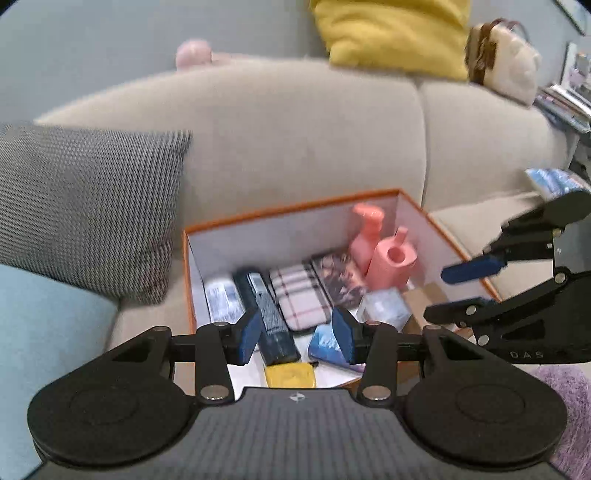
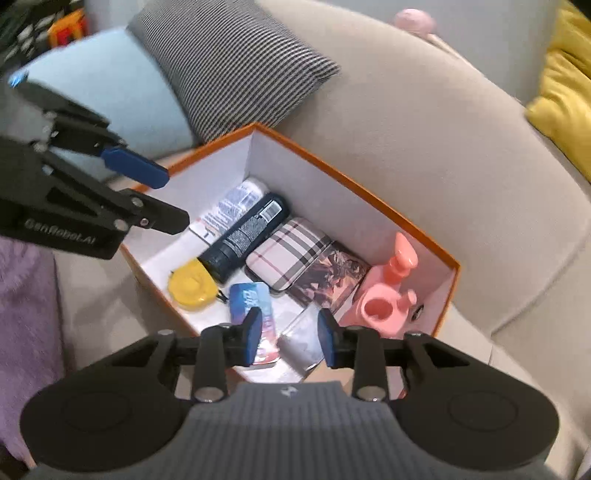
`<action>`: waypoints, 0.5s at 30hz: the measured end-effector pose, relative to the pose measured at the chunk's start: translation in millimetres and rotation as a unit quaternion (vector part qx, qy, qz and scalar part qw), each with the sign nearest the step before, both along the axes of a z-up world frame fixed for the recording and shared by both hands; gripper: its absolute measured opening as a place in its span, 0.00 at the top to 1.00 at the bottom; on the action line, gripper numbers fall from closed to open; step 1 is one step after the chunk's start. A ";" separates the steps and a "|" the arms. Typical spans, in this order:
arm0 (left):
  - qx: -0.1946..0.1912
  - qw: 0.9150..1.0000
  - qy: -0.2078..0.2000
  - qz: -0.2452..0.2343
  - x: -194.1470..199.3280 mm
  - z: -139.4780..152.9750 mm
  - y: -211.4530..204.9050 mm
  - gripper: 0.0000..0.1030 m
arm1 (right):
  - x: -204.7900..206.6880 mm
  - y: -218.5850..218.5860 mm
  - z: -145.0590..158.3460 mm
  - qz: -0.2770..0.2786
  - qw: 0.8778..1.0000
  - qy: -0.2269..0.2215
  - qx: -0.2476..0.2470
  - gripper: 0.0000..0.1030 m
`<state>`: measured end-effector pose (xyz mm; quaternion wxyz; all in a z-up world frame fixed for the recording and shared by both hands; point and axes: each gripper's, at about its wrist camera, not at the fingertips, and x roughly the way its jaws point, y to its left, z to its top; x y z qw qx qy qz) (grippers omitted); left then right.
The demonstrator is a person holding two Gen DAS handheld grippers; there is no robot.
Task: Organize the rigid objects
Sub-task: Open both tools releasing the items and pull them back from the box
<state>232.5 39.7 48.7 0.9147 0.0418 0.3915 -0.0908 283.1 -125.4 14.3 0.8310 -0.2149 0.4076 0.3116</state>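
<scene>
- Fingers of the left gripper stand apart with nothing between them, and the right gripper is likewise spread and empty; both hang above the near edge of the orange box.
- Beyond the left gripper's gap lie a dark tube and a plaid case, side by side and touching; a white-and-blue tube lies just left of the dark one.
- Just under the left gripper's gap sits a yellow round object, with a blue packet beside the right-hand finger.
- Beyond the right gripper's gap, a floral-printed flat case lies against the plaid one, and two pink bottles stand in the far corner to the right of that gap.
- A clear wrapped packet lies between the right gripper's fingers in its view; whether it is touched I cannot tell, though it looks lower than the pads.
- Judged from this, the step in hand is choosing the next item inside the box, since neither gripper carries anything.
- The next move likely calls for lowering one gripper straight over a single item, keeping clear of the box wall and the neighbours packed tight alongside.
- Around the box are the beige sofa, a grey woven cushion and a yellow cushion.
</scene>
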 end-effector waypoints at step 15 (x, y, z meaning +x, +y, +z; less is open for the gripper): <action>0.050 0.983 -0.145 0.098 -89.1 25.0 -5.9 0.10 | -100.1 -39.6 27.4 -0.216 0.961 -0.086 0.150 0.22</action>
